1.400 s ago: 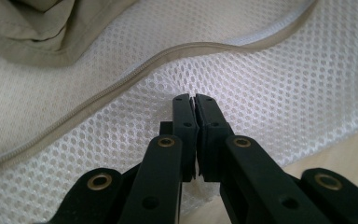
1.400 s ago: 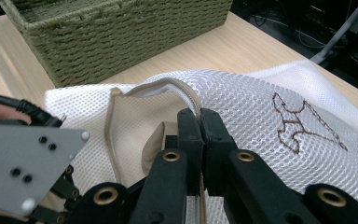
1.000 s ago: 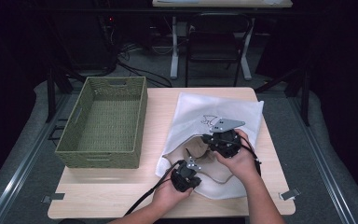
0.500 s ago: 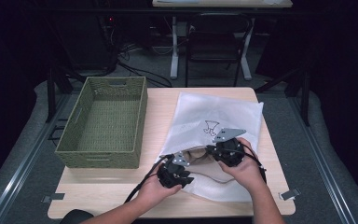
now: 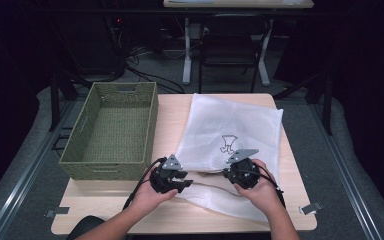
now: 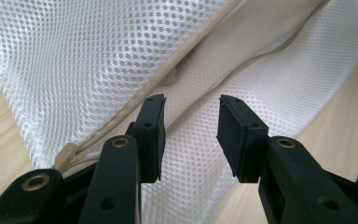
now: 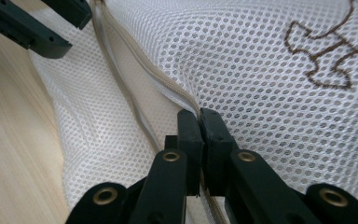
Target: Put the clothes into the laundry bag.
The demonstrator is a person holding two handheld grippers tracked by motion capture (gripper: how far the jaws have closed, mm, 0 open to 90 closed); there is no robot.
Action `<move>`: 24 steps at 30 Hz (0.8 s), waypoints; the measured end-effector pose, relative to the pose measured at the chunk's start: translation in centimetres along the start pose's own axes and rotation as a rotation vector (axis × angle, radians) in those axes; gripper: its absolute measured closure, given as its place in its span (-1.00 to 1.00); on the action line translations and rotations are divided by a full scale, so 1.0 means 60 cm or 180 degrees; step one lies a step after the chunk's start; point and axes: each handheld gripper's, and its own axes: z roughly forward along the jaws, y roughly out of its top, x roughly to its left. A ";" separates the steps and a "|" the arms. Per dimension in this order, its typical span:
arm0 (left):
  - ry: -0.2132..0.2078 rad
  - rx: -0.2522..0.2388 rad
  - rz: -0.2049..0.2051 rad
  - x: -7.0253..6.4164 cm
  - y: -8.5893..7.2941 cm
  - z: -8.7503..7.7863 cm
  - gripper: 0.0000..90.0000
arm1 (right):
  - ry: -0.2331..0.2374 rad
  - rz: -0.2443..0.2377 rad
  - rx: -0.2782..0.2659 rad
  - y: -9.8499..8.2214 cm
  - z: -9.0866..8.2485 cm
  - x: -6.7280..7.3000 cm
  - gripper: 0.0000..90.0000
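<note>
High view gives me layout: white mesh bag [image 5: 228, 145] flat on the right half of the table [image 5: 170, 112], near edge by my hands, green woven basket [image 5: 112, 131] to its left, not touching it. Small brown logo [image 5: 228, 144] mid-bag.

Right gripper view adds what the high view can't resolve: beige zipper edge [image 7: 161, 81] running up the bag [image 7: 270, 79], and the right gripper [image 7: 199, 122] pinched on that edge, jaws together with the fabric between them. Logo [image 7: 328, 51] at upper right there. Left gripper's jaws visible top left in that view, over bare wood [image 7: 14, 126].

Left gripper view: left gripper [image 6: 191, 128] partway open, jaws have just been opening, nothing clamped. Mesh [image 6: 74, 60] and the parted beige opening lie right behind the gap; pads not pressing on it. Beige zip end [image 6: 66, 152] by the left jaw.

Surface: light wood table on grey floor mat [image 5: 330, 150]. Room is dark; a chair [image 5: 232, 47] and a second desk's legs behind the table, cables on the floor.

In the high view, left gripper [image 5: 172, 179] sits at the bag's near left corner, right gripper [image 5: 240, 172] on the near edge below the logo.
</note>
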 end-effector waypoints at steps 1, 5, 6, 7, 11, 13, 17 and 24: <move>-0.0011 0.0027 -0.0009 0.002 -0.004 0.004 0.33 | 0.0008 0.0001 0.0061 -0.002 0.009 0.002 0.95; 0.0165 0.0098 0.0122 0.007 -0.016 0.013 0.30 | 0.0021 -0.0031 0.0172 -0.004 0.025 0.004 0.94; 0.0165 0.0098 0.0122 0.007 -0.016 0.013 0.30 | 0.0021 -0.0031 0.0172 -0.004 0.025 0.004 0.94; 0.0149 0.0100 0.0103 0.011 -0.018 0.011 0.30 | 0.0022 -0.0031 0.0199 -0.004 0.027 0.005 0.94; 0.0081 0.0077 -0.0002 0.021 -0.022 0.008 0.28 | 0.0035 -0.0042 0.0282 -0.011 0.036 0.004 0.94; 0.0036 0.0100 -0.0045 0.025 -0.025 0.010 0.28 | 0.0033 -0.0066 0.0303 -0.012 0.038 0.005 0.94; 0.0052 0.0199 0.0014 0.024 -0.026 0.019 0.30 | 0.0045 -0.0035 0.0250 -0.009 0.033 0.008 0.89; 0.0049 0.0253 0.0041 0.024 -0.027 0.029 0.30 | -0.0043 0.0159 -0.0161 -0.013 -0.002 0.011 0.54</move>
